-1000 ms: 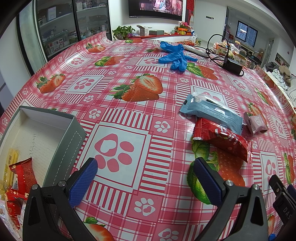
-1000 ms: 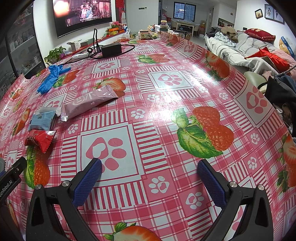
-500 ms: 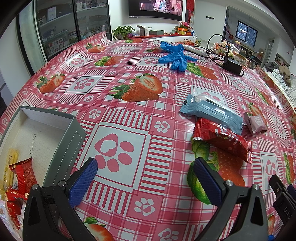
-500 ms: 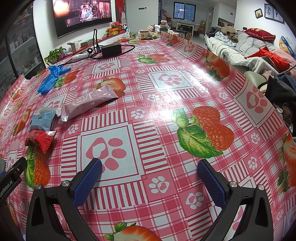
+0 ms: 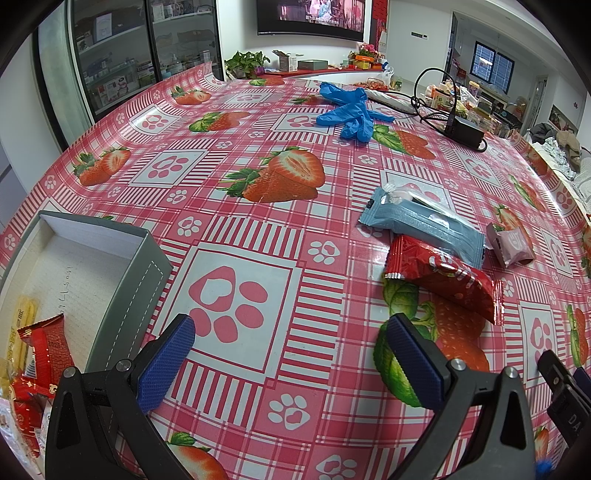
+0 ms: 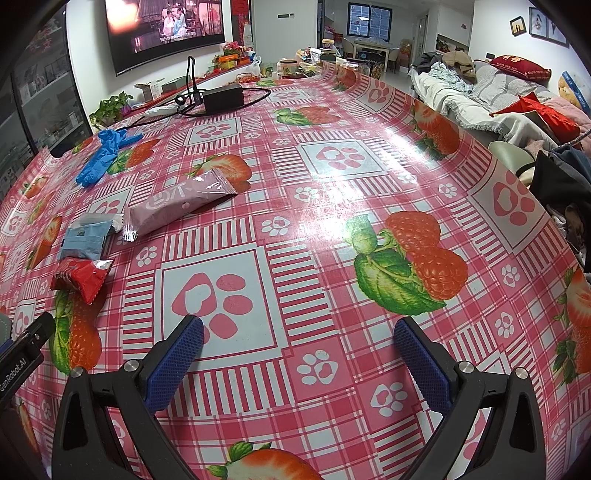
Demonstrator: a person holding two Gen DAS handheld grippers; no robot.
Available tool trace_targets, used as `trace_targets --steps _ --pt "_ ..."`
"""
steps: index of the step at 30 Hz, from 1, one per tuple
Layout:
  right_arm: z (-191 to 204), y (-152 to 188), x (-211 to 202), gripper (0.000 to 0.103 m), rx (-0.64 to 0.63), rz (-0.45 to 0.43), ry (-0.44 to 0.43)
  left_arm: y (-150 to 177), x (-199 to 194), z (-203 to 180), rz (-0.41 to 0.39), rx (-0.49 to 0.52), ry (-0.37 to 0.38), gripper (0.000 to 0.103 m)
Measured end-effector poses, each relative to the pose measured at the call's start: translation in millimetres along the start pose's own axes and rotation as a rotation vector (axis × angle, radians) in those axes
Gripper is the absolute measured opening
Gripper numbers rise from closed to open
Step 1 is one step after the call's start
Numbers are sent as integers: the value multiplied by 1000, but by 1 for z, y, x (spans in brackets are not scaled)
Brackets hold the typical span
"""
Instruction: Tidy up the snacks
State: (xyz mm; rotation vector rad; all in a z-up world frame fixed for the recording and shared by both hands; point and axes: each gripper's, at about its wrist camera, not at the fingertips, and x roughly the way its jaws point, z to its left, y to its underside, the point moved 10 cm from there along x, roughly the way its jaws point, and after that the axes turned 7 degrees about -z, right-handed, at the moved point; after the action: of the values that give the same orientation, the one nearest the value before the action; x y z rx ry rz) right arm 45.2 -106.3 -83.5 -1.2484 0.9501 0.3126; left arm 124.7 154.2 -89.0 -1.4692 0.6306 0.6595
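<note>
Left wrist view: I am holding the left gripper [image 5: 288, 347] spread and empty between the grey open-topped box [image 5: 125, 291] and the red crinkled foil snack packet [image 5: 443, 282]; next I judge reaching right, pinching it. The right gripper [image 6: 297, 347] is hanging spread, empty.

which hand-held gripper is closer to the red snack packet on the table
Left. The left hand-held gripper sits just short of the red snack packet; the right hand-held gripper is farther off, to the packet's right.

Crumpled blue rubber gloves [image 5: 349, 110] on glossy strawberry-and-paw-print tablecloth [image 5: 236, 288]; black power adapter [image 6: 223, 96] with looped cable behind; wall television [image 6: 164, 27] playing; potted plant [image 5: 246, 62] nearby
</note>
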Motion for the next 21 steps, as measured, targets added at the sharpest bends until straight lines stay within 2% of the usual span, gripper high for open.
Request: trace_targets --steps 5,9,10,15,19,21 --pt "3 1 -3 103 -30 70 -88 0 0 0 0 0 0 103" --pt "10 -9 -10 103 171 152 -304 0 0 0 0 0 0 103" --pt "13 -15 -8 103 224 169 -333 0 0 0 0 0 0 103" --pt "48 -44 20 103 288 192 -308 0 0 0 0 0 0 103" --pt "85 -66 42 103 264 171 -270 0 0 0 0 0 0 103" --pt "97 -72 52 103 220 166 -211 0 0 -1 0 0 0 103"
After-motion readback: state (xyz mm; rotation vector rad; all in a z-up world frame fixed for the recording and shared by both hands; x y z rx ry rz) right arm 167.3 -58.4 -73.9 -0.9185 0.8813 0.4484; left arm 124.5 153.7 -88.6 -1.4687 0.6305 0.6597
